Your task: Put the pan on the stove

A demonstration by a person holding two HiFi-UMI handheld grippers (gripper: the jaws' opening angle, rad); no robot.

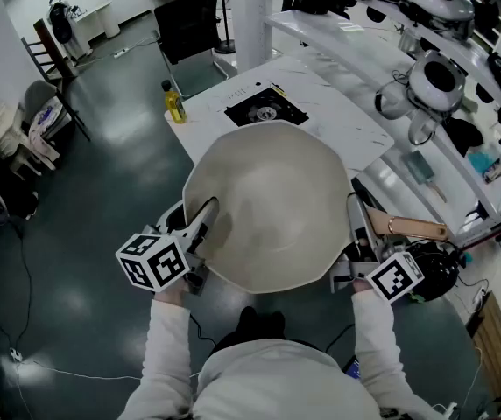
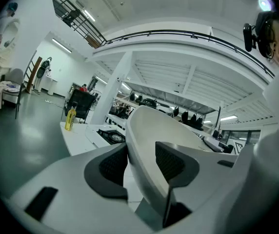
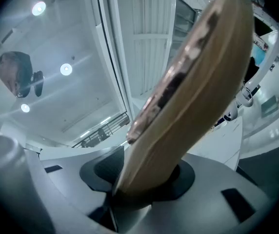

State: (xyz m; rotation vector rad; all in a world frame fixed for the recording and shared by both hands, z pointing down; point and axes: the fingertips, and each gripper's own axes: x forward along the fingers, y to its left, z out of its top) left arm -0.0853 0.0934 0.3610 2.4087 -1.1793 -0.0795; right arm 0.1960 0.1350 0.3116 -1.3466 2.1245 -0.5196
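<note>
A large cream pan (image 1: 272, 204) hangs in the air in front of me, over the near end of a white table (image 1: 338, 116). My left gripper (image 1: 200, 226) is shut on the pan's left rim (image 2: 149, 126), one finger inside the bowl and one outside. My right gripper (image 1: 360, 234) is shut on the pan's wooden handle (image 1: 417, 228), which fills the right gripper view (image 3: 203, 91) and rises up and to the right. The black stove (image 1: 266, 110) lies on the table beyond the pan, and also shows in the left gripper view (image 2: 111, 136).
A yellow bottle (image 1: 174, 103) stands at the table's left corner. White shelves (image 1: 426, 68) with helmets and gear run along the right. A black chair (image 1: 189, 24) stands behind the table. Dark floor spreads to the left.
</note>
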